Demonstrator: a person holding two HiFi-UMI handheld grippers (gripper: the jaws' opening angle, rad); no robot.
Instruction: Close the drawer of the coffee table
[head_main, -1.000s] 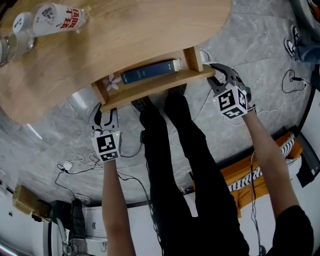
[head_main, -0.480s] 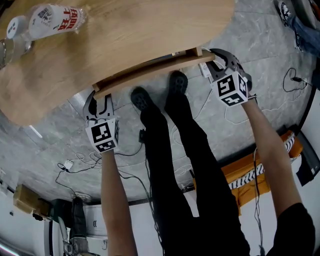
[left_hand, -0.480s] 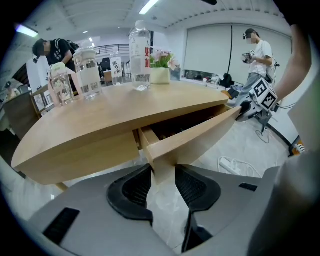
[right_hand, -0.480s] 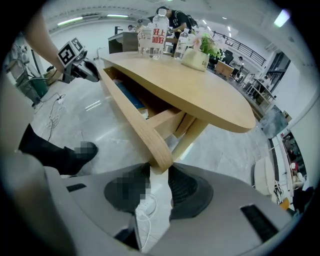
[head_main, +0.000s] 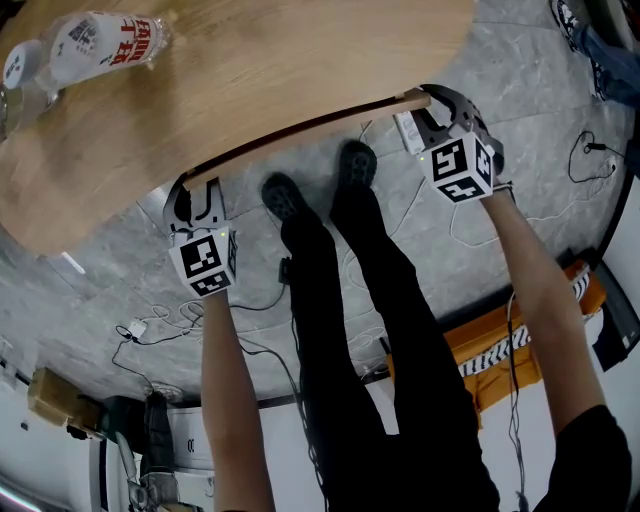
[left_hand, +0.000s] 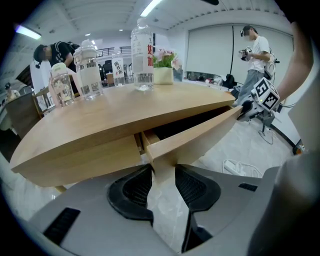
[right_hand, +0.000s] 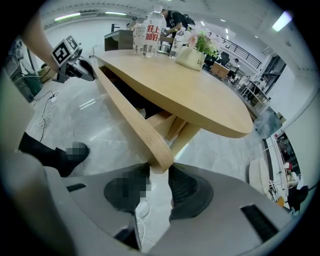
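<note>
The coffee table (head_main: 250, 70) has a light wooden top. Its drawer front (head_main: 300, 130) shows as a thin strip just past the top's edge, with only a dark slit left. My left gripper (head_main: 195, 192) is shut on the drawer front's left end (left_hand: 165, 150), the wood sitting between both pads. My right gripper (head_main: 432, 102) is shut on the other end (right_hand: 157, 152), its rounded corner pinched between the pads. In the left gripper view the drawer (left_hand: 195, 132) still stands slightly ajar at an angle, and its inside is hidden.
Water bottles (head_main: 100, 40) and a small flower pot (left_hand: 163, 70) stand on the table top. My legs and shoes (head_main: 350, 165) are on the grey floor below the drawer. Cables and a power strip (head_main: 408, 133) lie on the floor. Another person (left_hand: 255, 50) stands at the back.
The drawer has slid in under the table top, hiding the blue book and the flower inside. Both grippers moved with it toward the table, still holding its front.
</note>
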